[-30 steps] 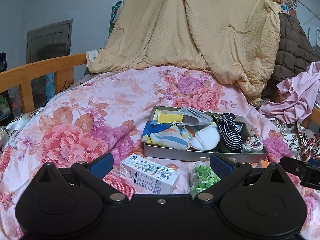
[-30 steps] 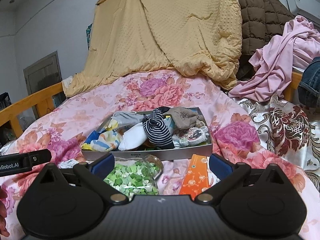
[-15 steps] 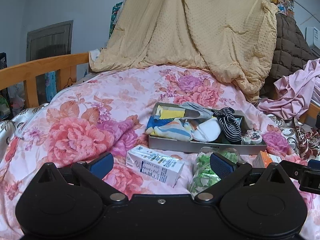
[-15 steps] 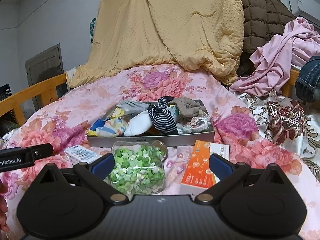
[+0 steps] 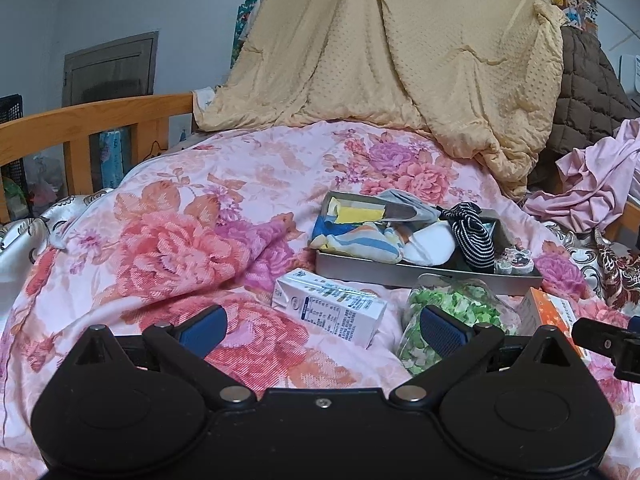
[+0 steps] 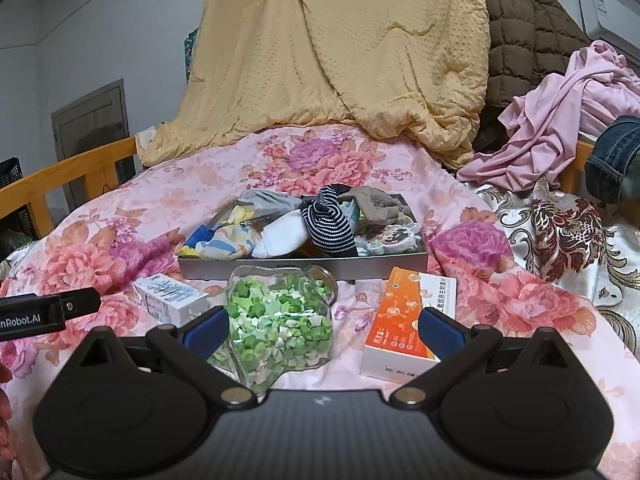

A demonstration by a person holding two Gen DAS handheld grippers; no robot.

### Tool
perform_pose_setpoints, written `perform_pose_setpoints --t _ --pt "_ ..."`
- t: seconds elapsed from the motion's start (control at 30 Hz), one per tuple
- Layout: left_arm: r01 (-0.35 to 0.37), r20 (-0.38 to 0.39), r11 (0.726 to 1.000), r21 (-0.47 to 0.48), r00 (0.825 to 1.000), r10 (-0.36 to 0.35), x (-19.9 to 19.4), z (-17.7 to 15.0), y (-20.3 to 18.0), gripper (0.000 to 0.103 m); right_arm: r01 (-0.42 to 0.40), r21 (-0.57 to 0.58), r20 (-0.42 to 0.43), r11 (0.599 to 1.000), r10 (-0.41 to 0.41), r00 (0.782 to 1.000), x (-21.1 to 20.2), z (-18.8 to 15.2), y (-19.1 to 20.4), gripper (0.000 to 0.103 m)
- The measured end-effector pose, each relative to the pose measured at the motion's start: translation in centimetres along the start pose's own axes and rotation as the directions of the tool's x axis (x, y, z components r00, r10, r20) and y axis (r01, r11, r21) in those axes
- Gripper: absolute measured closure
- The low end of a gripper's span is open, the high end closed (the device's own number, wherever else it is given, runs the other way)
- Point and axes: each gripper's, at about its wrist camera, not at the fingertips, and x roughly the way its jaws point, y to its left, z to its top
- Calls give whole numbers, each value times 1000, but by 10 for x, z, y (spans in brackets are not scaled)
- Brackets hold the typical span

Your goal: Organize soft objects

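A grey metal tray (image 5: 420, 274) (image 6: 304, 266) lies on the floral quilt, filled with rolled socks: a black-and-white striped one (image 5: 474, 236) (image 6: 330, 226), a white one (image 5: 430, 244) (image 6: 280, 236), a striped pastel one (image 5: 356, 240) (image 6: 218, 242) and a brown one (image 6: 376, 204). My left gripper (image 5: 322, 326) is open and empty, low over the quilt in front of a white carton (image 5: 330, 308). My right gripper (image 6: 324, 324) is open and empty, over a clear jar of green paper stars (image 6: 280, 320) (image 5: 452, 312) and an orange box (image 6: 404, 320).
A yellow blanket (image 6: 340, 60) hangs behind the bed, with a brown quilted cover (image 6: 528, 36) and pink cloth (image 6: 568, 120) at right. A wooden bed rail (image 5: 92, 120) runs along the left. The white carton (image 6: 170, 294) lies left of the jar.
Both grippers have drawn back from the tray, so the carton, jar and orange box now show fully in front of it. Both stay open.
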Motion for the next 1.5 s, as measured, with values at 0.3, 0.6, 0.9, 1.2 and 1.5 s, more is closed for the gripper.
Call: perform_pose_setpoints --t 0.3,0.6,0.9,1.2,1.5 --pt "2 12 1000 11 1000 -2 -8 -12 4 1 -2 17 16 1000 2 1000 -10 -12 3 0" --pt "13 19 1000 14 1000 -13 -14 -20 4 1 -2 10 13 1000 2 1000 -17 -23 12 0" --pt "28 34 999 28 999 -29 -19 -28 3 1 37 -38 89 999 -33 995 -27 -32 24 0" --pt "38 60 998 56 997 -41 -26 -33 3 1 30 -47 79 998 -26 997 -25 -33 26 0" --pt "21 74 998 54 997 -25 -28 -37 8 1 26 -45 107 999 -21 994 -24 -38 30 0"
